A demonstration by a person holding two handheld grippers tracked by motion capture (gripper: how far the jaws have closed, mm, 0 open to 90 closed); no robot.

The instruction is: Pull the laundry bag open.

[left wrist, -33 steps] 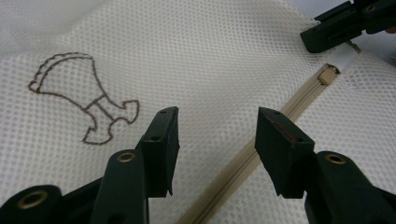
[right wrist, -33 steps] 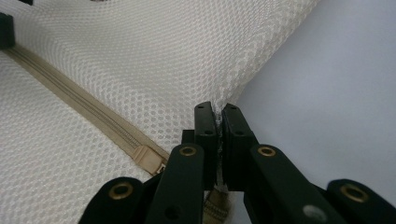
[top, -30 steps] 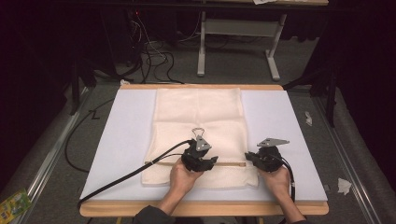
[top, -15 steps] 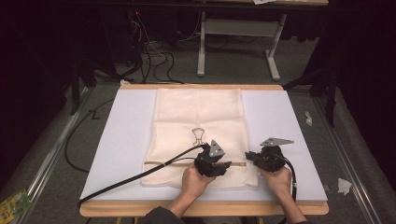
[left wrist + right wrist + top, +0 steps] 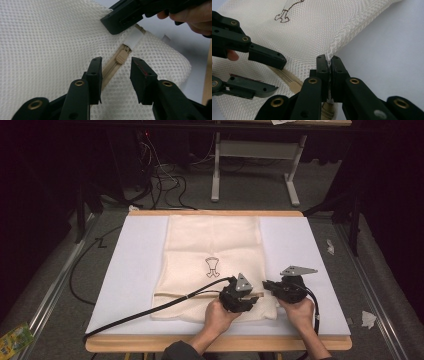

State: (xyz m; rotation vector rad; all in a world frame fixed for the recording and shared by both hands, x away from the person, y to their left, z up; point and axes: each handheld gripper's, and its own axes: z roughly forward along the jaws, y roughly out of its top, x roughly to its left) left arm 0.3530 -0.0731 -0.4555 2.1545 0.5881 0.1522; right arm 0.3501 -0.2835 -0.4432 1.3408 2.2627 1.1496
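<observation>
A cream mesh bag with a small printed emblem lies flat on the white board. A tan zipper runs across the bag near its front edge. My left gripper is open, and its jaws have just been closing. The tan zipper pull sits between them, untouched by the pads. In the high view the left gripper is close beside the right gripper. My right gripper is shut on the mesh bag's edge by the zipper's end.
The board rests on a wooden table. A black cable trails from the left gripper across the board's front left. A metal desk frame stands beyond the table. Paper scraps lie on the floor at the right.
My left gripper has slid to the right along the zipper and now sits next to the right gripper. The right gripper has kept still on the bag's edge.
</observation>
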